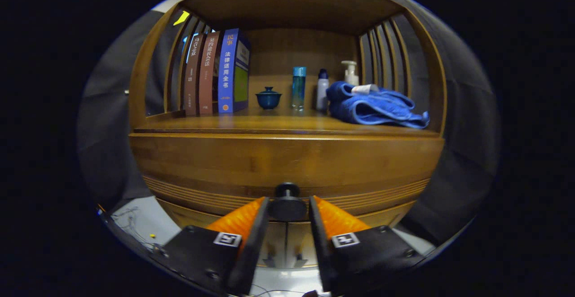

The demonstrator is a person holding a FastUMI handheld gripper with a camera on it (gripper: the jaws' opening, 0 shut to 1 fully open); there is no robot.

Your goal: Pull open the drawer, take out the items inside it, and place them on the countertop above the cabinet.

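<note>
Gripper view: hand-held gripper (288, 207) astride drawer knob (287, 202)

The claw (288, 207) has its fingers either side of the drawer knob (287, 201), close against it, though whether both press on it cannot be told; the knob's base is hidden behind its own disc; the drawer (287, 164) is shut, so whatever lies inside is hidden; right of the knob, on the tabletop (269, 124), the blue towel (375, 107) covers the lower part of the pump bottle (351, 73); behind the books (215, 74) the shelf's back corner is lost in shadow.
</note>
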